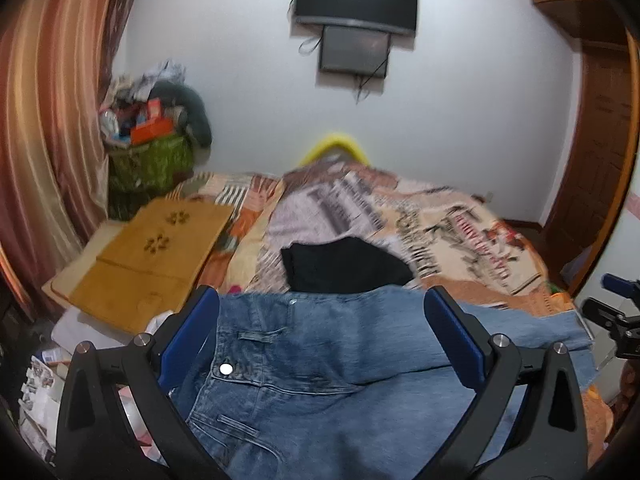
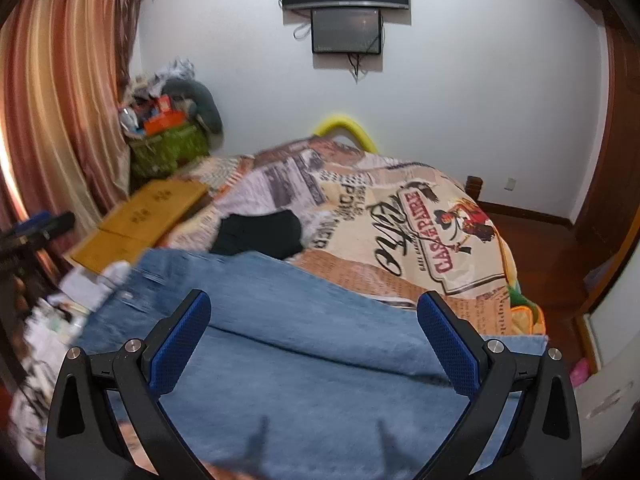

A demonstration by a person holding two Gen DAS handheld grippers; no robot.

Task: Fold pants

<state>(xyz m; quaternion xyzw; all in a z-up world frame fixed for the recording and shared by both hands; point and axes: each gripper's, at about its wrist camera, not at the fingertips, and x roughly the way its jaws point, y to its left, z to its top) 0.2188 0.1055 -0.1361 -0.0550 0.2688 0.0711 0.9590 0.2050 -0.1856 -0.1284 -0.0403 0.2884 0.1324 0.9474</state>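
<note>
Jeans (image 1: 320,360): blue denim, laid across the near edge of the bed (image 2: 400,216), waistband and button to the left, legs running right; not yet folded, as judged. Left gripper (image 1: 322,334): jaws spread wide over the waistband, nothing held. Right gripper (image 2: 314,334): jaws spread wide over the legs, nothing held. Black garment (image 1: 344,264): lying just beyond the jeans, touching or nearly so. Cardboard (image 1: 152,256): far left. Risks noted: only one denim layer may be pinched; the black garment may be caught; cloth may be dragged off the near edge.
</note>
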